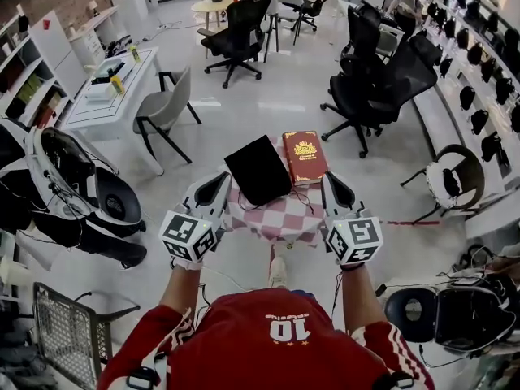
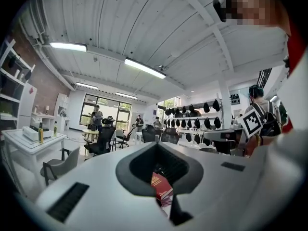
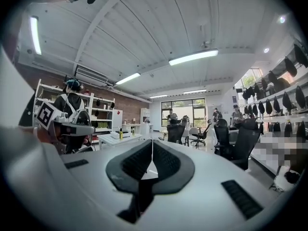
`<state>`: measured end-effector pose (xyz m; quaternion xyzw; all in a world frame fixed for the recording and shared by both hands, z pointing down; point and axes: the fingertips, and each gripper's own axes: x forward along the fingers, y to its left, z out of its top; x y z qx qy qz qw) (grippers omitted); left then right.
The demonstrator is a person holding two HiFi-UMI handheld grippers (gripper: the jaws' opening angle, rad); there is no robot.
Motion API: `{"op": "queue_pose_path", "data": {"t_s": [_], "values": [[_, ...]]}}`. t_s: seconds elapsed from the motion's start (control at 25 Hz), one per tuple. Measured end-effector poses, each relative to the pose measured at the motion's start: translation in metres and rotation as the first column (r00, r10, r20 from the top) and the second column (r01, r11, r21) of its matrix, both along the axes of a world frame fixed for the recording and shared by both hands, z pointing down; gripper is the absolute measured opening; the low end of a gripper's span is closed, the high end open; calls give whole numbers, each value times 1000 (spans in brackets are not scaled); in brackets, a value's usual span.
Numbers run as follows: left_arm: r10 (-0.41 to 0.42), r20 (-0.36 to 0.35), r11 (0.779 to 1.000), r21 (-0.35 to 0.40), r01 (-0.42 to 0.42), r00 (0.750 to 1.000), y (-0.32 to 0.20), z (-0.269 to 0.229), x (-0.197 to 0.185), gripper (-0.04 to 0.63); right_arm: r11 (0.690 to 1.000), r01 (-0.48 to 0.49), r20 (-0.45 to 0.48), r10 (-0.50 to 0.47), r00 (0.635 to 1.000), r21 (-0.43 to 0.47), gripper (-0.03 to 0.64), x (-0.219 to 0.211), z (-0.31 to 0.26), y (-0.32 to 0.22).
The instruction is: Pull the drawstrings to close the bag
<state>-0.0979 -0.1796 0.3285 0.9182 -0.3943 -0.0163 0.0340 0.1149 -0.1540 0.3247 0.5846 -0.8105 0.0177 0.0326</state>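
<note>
Both shut and empty, the left hand-held gripper (image 1: 218,184) and right hand-held gripper (image 1: 334,185) flank the bag (image 1: 257,169); swinging inward could shove the book (image 1: 304,156) off the desk (image 1: 276,218).

Red jersey (image 1: 280,344), white-striped sleeves (image 1: 388,349), white "10" — white left tool (image 1: 224,177), right tool (image 1: 328,177)

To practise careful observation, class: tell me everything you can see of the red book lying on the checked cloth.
The book is a red hardback with a gold crest and a gold border on its cover. It is closed and lies flat, cover up and slightly askew, at the far right corner of the checked cloth. The black bag lies close on its left; whether the two touch is unclear. Nothing rests on top of it.
</note>
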Motion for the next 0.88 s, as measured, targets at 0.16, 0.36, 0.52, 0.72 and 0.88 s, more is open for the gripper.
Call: {"op": "queue_pose_path", "data": {"t_s": [0.16,0.36,0.52,0.72,0.88], "values": [[-1,20,1000,5,1,1000,-13,4,13,8,1000,11,12,-11,1000,3,17,6,4,-15],[-1,47,1000,11,1,999,-19,11,24,9,1000,23,29,-23,999,-8,17,9,16,-24],[6,46,1000,10,-6,999,-23,13,24,9,999,25,22,-25,999,-28,17,5,26,-30],[19,35,1000,18,-19,999,-12,19,22,10,999,33,15,-33,999,-32,18,-2,35,-21],[22,34,1000,21,-23,999,-14,15,18,22,999,36,6,-36,999,-29,18,-9,32,-22]]}}
